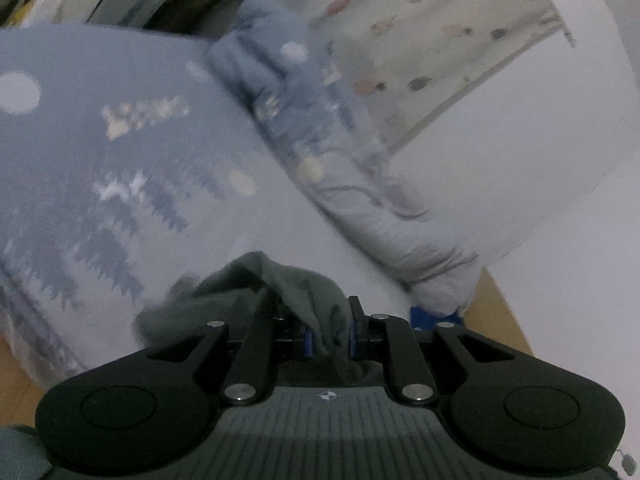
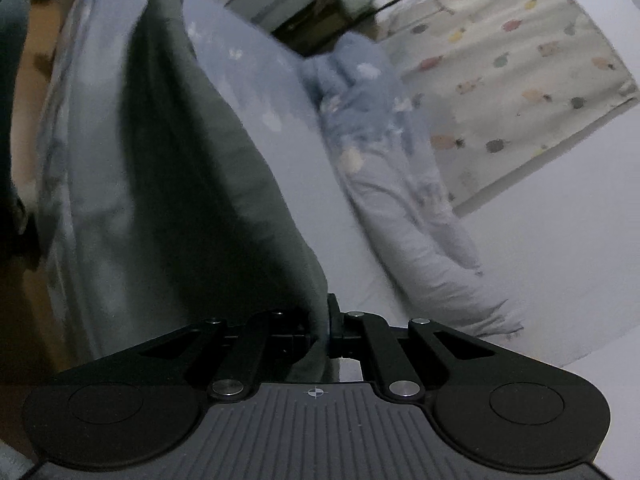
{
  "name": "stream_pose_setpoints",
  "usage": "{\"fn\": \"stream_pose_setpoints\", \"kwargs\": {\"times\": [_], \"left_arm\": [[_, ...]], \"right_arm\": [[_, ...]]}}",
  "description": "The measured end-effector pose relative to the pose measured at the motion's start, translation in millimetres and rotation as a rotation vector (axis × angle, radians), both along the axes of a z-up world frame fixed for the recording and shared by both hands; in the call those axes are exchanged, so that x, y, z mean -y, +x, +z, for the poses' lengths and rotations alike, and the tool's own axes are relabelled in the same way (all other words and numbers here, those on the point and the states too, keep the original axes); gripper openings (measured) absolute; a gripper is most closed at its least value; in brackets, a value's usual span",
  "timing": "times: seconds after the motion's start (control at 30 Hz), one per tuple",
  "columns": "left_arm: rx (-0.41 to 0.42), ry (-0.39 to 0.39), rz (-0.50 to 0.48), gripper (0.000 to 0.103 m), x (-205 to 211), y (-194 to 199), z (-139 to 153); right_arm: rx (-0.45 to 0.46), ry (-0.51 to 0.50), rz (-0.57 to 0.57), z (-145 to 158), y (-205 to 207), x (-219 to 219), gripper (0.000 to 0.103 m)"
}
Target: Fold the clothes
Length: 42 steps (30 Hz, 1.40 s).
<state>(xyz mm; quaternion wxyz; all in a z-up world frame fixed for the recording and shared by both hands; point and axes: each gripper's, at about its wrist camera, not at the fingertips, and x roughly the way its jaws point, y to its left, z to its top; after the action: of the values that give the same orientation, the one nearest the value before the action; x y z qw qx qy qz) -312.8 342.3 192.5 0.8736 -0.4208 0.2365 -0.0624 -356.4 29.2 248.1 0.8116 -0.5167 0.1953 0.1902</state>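
A dark grey garment (image 1: 304,284) is bunched between the jaws of my left gripper (image 1: 330,332), which is shut on it just above the bed. In the right wrist view the same grey garment (image 2: 192,152) stretches as a long taut sheet from the upper left down into my right gripper (image 2: 320,332), which is shut on its edge. The cloth hangs in the air over the bed between the two grippers. The frames are blurred by motion.
A bed with a pale blue forest-print duvet (image 1: 100,168) lies under the garment. A crumpled blue blanket (image 2: 360,92) lies along the bed beside a white wall (image 2: 560,220). A spotted curtain (image 2: 512,80) hangs on the wall. Wooden floor (image 1: 496,312) shows by the bed's edge.
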Motion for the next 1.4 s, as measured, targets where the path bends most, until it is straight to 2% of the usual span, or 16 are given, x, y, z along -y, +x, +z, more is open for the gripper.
{"fn": "stream_pose_setpoints", "kwargs": {"times": [0.17, 0.27, 0.37, 0.53, 0.7, 0.83, 0.97, 1.0, 1.03, 1.1, 1.13, 1.17, 1.23, 1.27, 1.33, 1.4], "left_arm": [[0.017, 0.047, -0.003, 0.018, 5, 24, 34], [-0.03, 0.05, 0.002, 0.018, 6, 54, 31], [-0.113, 0.043, 0.011, 0.018, 5, 93, 8], [-0.264, 0.031, 0.041, 0.018, 1, 171, -46], [-0.359, 0.054, 0.052, 0.018, -3, 250, -83], [-0.38, 0.038, 0.029, 0.018, -12, 281, -111], [-0.39, 0.016, 0.0, 0.02, -21, 305, -142], [-0.392, 0.011, -0.007, 0.03, -24, 311, -150], [-0.395, 0.005, -0.015, 0.031, -26, 318, -157], [-0.4, -0.006, -0.029, 0.039, -31, 330, -173], [-0.397, -0.011, -0.032, 0.044, -34, 334, -179], [-0.36, -0.013, -0.005, 0.046, -38, 328, -176], [-0.287, -0.018, 0.047, 0.052, -46, 316, -171], [-0.25, -0.02, 0.074, 0.054, -50, 310, -169], [-0.177, -0.025, 0.126, 0.068, -59, 297, -164], [-0.126, -0.027, 0.178, 0.07, -67, 286, -157]], "right_arm": [[0.026, 0.04, -0.006, 44, 18, 4, 0.007], [-0.012, 0.052, -0.012, 46, 51, 7, 0.007], [-0.104, 0.081, -0.023, 37, 93, 12, 0.007], [-0.26, 0.103, -0.062, -13, 181, 20, 0.007], [-0.414, 0.179, -0.124, -61, 266, 36, 0.007], [-0.571, 0.282, -0.178, -92, 344, 50, 0.008], [-0.752, 0.361, -0.224, -136, 400, 66, 0.013], [-0.784, 0.38, -0.243, -145, 412, 69, 0.013], [-0.802, 0.401, -0.259, -152, 420, 72, 0.018], [-0.794, 0.466, -0.285, -160, 432, 82, 0.028], [-0.776, 0.504, -0.297, -161, 435, 88, 0.04], [-0.739, 0.538, -0.315, -161, 435, 94, 0.051], [-0.61, 0.589, -0.388, -156, 432, 109, 0.06], [-0.545, 0.613, -0.423, -154, 430, 116, 0.061], [-0.419, 0.639, -0.489, -150, 421, 126, 0.062], [-0.359, 0.667, -0.51, -143, 405, 128, 0.07]]}}
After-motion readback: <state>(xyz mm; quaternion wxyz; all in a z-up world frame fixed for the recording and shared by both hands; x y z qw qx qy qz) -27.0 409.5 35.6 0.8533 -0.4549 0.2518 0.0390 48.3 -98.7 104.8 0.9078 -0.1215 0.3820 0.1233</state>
